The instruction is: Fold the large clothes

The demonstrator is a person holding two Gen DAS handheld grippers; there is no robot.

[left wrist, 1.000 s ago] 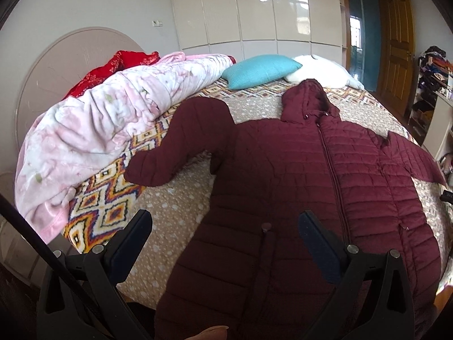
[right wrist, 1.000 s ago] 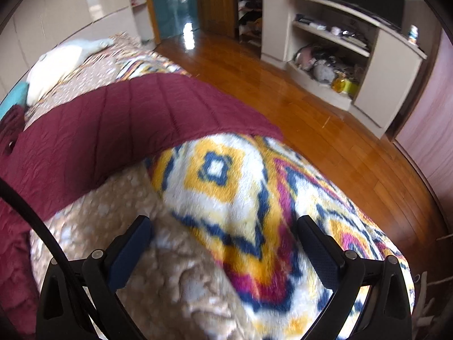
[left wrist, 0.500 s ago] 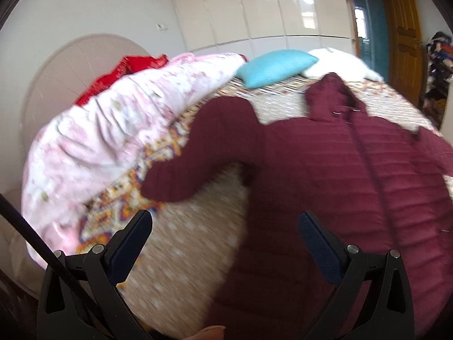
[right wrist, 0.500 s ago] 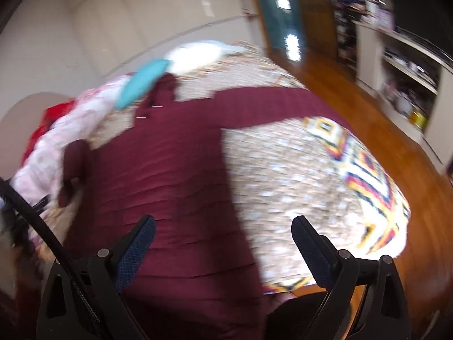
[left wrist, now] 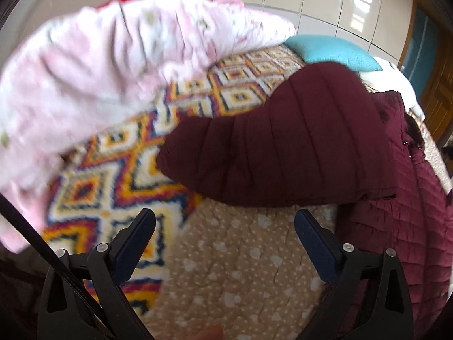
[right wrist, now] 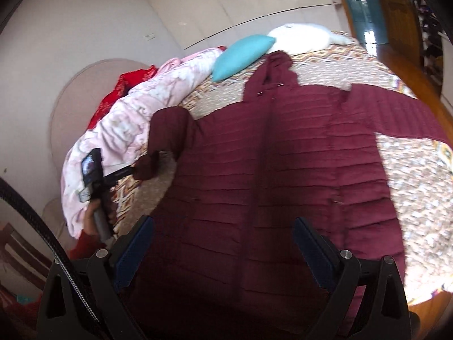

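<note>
Left gripper (left wrist: 225, 223) moved close to jacket (right wrist: 283, 170) sleeve (left wrist: 283, 153), fingers wide, empty; right gripper (right wrist: 223, 232) swung over jacket body, fingers wide

black claw (left wrist: 225, 228) frames, navy blue pads (left wrist: 138, 238), silver screws (near each hinge), black braided cable (right wrist: 34, 226)

Bed (right wrist: 410, 175) covered by a beige dotted quilt with a bright diamond-patterned border, maroon hooded puffer jacket (right wrist: 283, 155) spread flat across it, rumpled pink floral duvet (left wrist: 113, 65) along one side, teal pillow (right wrist: 243, 53) and white pillow (right wrist: 300, 38) at the head
</note>
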